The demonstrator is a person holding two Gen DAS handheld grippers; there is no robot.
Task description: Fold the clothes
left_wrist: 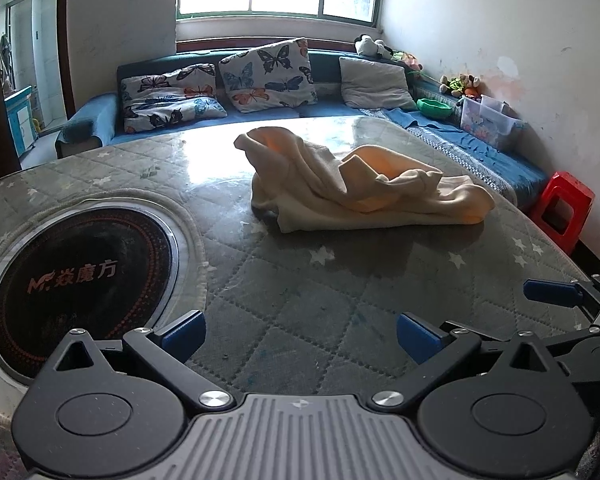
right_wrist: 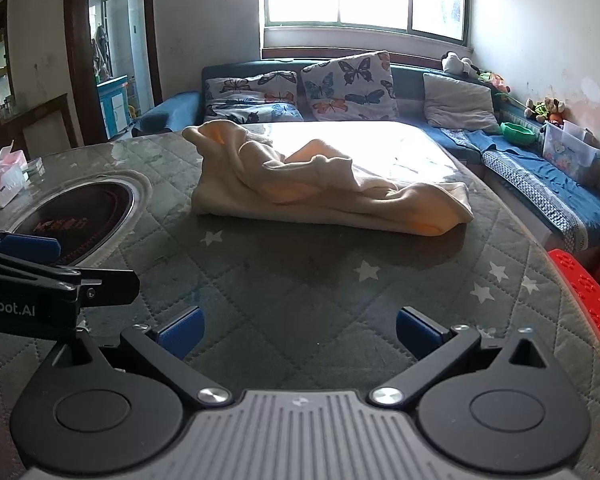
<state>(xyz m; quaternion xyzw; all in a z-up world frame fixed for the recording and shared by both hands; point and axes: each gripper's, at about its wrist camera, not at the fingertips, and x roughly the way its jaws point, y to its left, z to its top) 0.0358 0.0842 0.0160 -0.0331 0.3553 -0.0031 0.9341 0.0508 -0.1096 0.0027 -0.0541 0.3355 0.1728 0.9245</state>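
Observation:
A cream garment [left_wrist: 356, 184] lies crumpled in a heap on the grey quilted table [left_wrist: 300, 300], towards the far side. It also shows in the right wrist view [right_wrist: 324, 188]. My left gripper [left_wrist: 300, 332] is open and empty, low over the near part of the table, well short of the garment. My right gripper [right_wrist: 298, 330] is open and empty too, beside the left one at the near edge. The right gripper's blue fingers [left_wrist: 552, 292] show at the right of the left wrist view.
A round black cooktop [left_wrist: 76, 300] is set into the table on the left. A tissue pack [right_wrist: 2, 178] lies at the table's left edge. A blue sofa [left_wrist: 260, 112] with butterfly cushions stands behind. A red stool [left_wrist: 560, 204] stands to the right.

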